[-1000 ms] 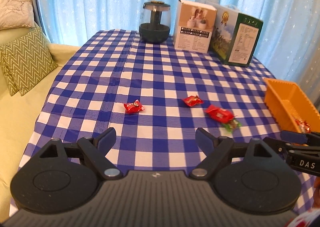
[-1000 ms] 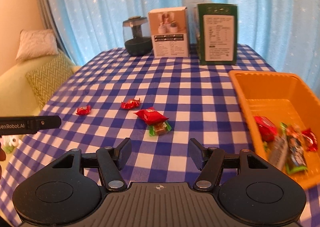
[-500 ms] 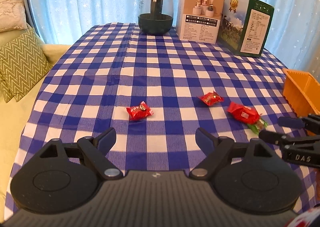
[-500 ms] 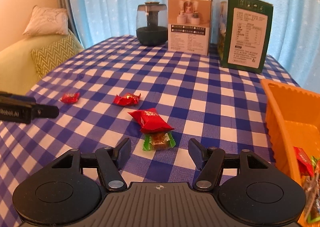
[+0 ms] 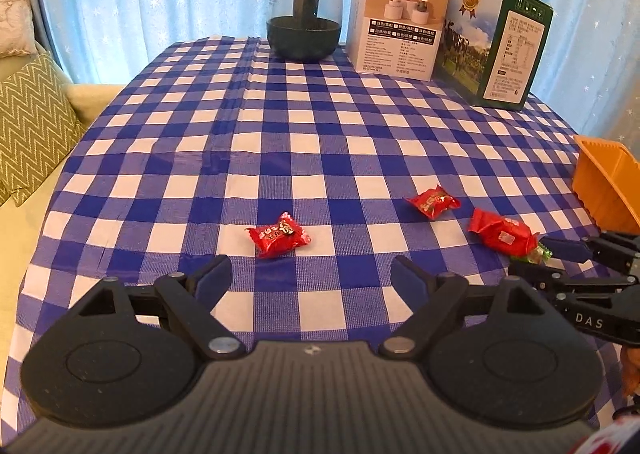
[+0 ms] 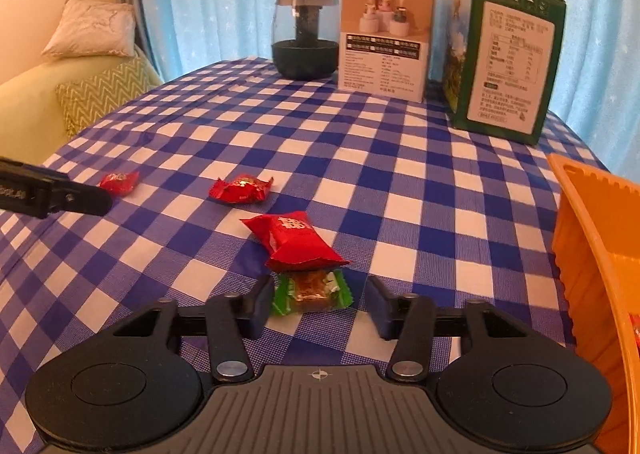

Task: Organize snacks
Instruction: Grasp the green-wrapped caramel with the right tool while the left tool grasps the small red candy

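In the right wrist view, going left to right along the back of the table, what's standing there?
Dark glass jar → white box → green box.

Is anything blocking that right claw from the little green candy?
Nothing visible does. The green candy lies between the closing jaws of the right claw. The big red packet overlaps its far end, beyond the claw.

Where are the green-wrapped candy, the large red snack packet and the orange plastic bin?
Green-wrapped candy (image 6: 311, 292), right wrist view, clear middle.
Large red snack packet (image 6: 294, 240), right wrist view, top face.
Orange plastic bin (image 6: 586, 238), right wrist view, near wall.
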